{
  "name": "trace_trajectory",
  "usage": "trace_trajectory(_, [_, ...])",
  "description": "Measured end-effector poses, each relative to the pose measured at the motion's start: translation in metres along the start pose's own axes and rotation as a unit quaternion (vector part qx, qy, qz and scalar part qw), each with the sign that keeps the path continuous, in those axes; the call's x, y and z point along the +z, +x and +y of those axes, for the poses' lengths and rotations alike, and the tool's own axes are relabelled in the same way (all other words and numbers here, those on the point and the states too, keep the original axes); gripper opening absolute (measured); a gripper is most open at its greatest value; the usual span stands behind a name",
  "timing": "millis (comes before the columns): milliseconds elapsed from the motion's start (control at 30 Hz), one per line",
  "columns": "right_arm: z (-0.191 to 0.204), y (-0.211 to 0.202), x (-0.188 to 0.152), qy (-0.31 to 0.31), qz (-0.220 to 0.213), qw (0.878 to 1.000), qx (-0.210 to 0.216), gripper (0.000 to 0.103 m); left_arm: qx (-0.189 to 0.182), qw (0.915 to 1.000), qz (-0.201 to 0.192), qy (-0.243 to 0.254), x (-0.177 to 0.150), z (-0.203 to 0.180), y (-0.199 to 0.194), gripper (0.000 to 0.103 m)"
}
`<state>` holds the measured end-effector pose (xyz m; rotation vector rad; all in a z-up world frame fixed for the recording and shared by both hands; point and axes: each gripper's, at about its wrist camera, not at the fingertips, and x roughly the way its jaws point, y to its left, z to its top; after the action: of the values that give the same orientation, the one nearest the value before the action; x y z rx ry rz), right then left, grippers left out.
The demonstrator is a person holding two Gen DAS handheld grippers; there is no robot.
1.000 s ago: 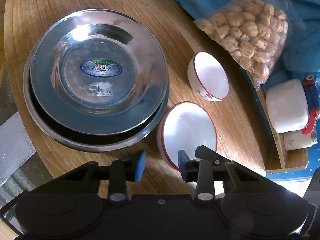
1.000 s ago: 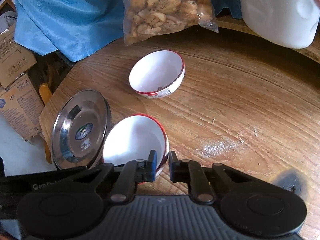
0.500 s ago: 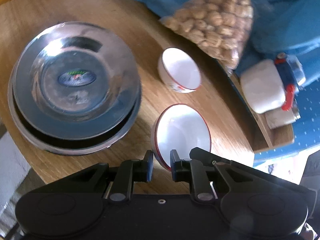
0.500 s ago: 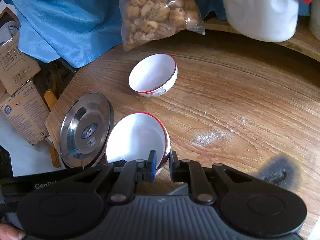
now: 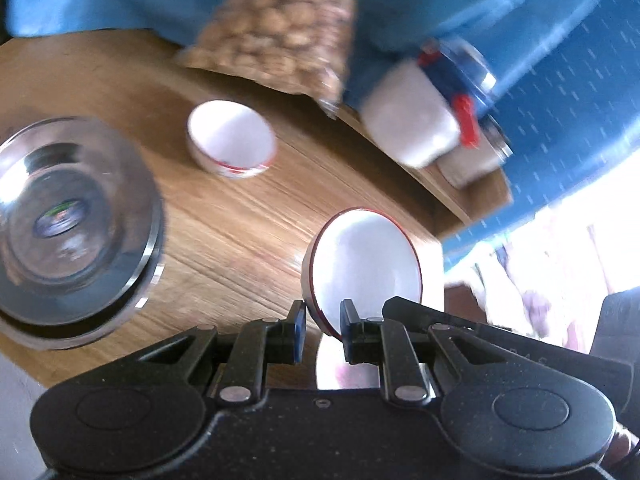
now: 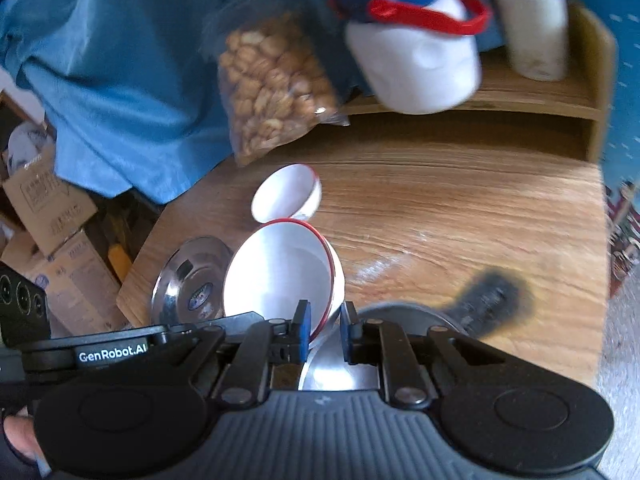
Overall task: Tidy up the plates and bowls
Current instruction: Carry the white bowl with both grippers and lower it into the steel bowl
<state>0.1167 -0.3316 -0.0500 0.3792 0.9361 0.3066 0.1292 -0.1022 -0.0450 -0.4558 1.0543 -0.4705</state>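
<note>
A white bowl with a red rim point(image 5: 368, 268) hangs tilted above the wooden table point(image 5: 224, 232), gripped from two sides. My left gripper point(image 5: 322, 332) is shut on its near rim. In the right wrist view the same bowl point(image 6: 276, 276) has its rim between the pads of my right gripper point(image 6: 324, 330), whose jaws are opening slightly while still on the rim. A second, smaller red-rimmed bowl point(image 5: 232, 144) stands upright further back on the table. Stacked steel plates point(image 5: 68, 216) lie at the left; the right wrist view shows these plates point(image 6: 192, 284) behind the bowl.
A clear bag of nuts point(image 6: 272, 92) leans on a blue cloth point(image 6: 120, 80). A low wooden shelf point(image 6: 540, 96) carries a white jug with a red handle point(image 6: 420, 68) and a steel canister point(image 6: 536, 28). Cardboard boxes point(image 6: 48, 208) stand beyond the table's edge. A dark scorch mark point(image 6: 496, 292) stains the top.
The left jaws closed onto the bowl's rim. Both grippers rose with the bowl, which left the table and now hangs tilted. Both views rolled and pulled back.
</note>
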Motion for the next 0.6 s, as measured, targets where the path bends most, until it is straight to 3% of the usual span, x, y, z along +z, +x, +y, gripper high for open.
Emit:
trace_trajectory(333, [-0.027,-0.026,-0.038,0.049,-0.018,0.998,-0.031,0.018,-0.011,0.9954,0.073,0.061,-0.013,-0.026,0.022,0.019])
trace_trajectory(600, [-0.042,-0.025,-0.059,0.084,0.004,0.996,-0.035,0.02,0.005,0.9901,0.112,0.084,-0.018,-0.036,0.036,0.017])
